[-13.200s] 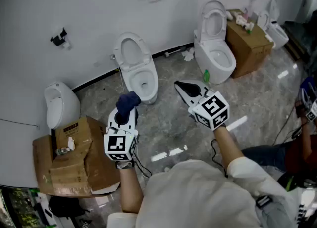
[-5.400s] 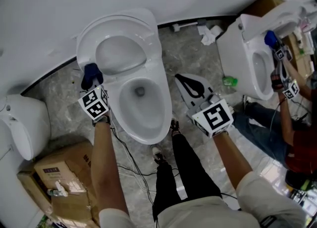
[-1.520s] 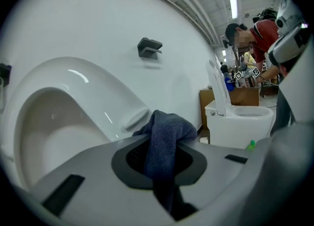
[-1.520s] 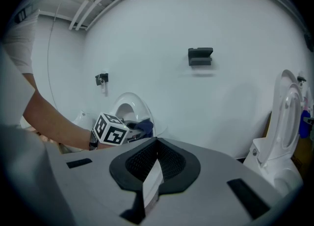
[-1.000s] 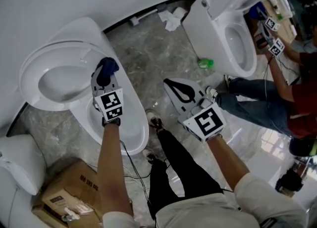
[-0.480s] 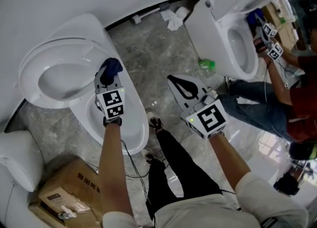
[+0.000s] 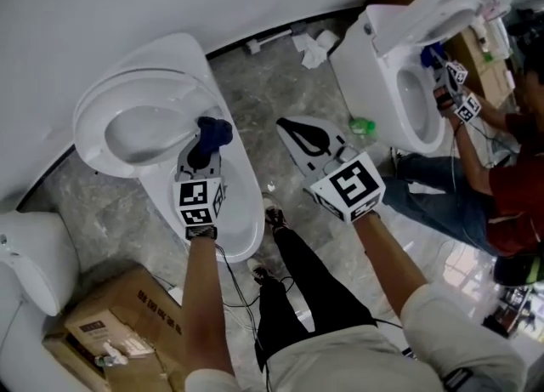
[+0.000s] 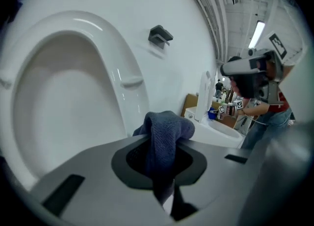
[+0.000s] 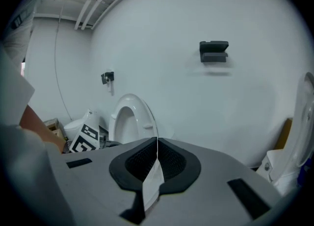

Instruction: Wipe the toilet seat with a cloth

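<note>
**Cloth at the raised seat, wiping only partly under way**

At the far left, a cardboard box (image 7: 119, 331) sits on the floor, clear of the work. Beside it stands the toilet, with its toilet seat (image 7: 89, 131) tipped up against the wall and the bowl (image 7: 242, 220) open below.

The left gripper (image 7: 206, 147) is pinching a dark blue cloth (image 7: 217, 129), which bunches out past the jaw tips. From the head view, the cloth lies at the lower right edge of the raised seat, close to where it meets the bowl. In the left gripper view, the seat's pale underside curves just behind the cloth. Whether the cloth is actually pressing on the seat cannot be told.

The seat looks evenly white, with no wet streak to mark a finished area. My judgement is that the wipe is in hand on this right side, and the upper arc and left side are probably yet to be covered.

The right gripper (image 7: 293, 129) hangs over the floor between the two toilets, well away from the seat, its jaws pressed together on nothing. Further right, a second toilet (image 7: 374, 50) is being tended by another person (image 7: 501, 186).
</note>
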A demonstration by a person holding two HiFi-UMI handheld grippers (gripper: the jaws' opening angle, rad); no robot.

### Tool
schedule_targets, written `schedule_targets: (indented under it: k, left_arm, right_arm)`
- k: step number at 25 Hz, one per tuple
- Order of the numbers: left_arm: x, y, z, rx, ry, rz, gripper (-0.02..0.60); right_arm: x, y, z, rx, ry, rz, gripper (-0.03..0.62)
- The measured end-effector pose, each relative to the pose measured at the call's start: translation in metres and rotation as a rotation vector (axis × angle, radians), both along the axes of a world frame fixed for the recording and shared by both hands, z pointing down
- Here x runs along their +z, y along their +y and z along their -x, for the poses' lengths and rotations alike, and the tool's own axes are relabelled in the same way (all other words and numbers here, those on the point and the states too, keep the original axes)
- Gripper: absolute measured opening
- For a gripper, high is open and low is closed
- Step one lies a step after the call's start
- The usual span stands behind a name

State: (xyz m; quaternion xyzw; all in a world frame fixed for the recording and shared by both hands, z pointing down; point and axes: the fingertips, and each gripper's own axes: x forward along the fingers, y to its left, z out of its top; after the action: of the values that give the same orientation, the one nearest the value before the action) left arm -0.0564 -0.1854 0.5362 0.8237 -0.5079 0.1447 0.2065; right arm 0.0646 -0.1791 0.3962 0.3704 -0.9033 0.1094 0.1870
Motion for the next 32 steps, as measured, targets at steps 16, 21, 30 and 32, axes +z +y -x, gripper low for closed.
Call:
schedule_targets:
  k: [16,21,30,32]
  left_arm:
    - [-0.201,0.052,0.117,-0.234,0.125,-0.254,0.037]
    - [-0.228,0.063,0.142,-0.316,0.142,-0.265,0.037]
    - [-0.232,0.078,0.170,-0.404,0.123,-0.247,0.037]
    - [-0.232,0.081,0.172,-0.408,0.118,-0.244,0.037]
  right_arm:
    - [-0.050,-0.067,0.141,-0.342,0.015,-0.086,0.130]
    - [-0.028,-0.090,0.172,-0.432,0.093,-0.079,0.130]
    - [0.001,-0.106,0.203,-0.479,0.156,-0.025,0.133]
    - [0.005,-0.109,0.204,-0.483,0.173,-0.023,0.133]
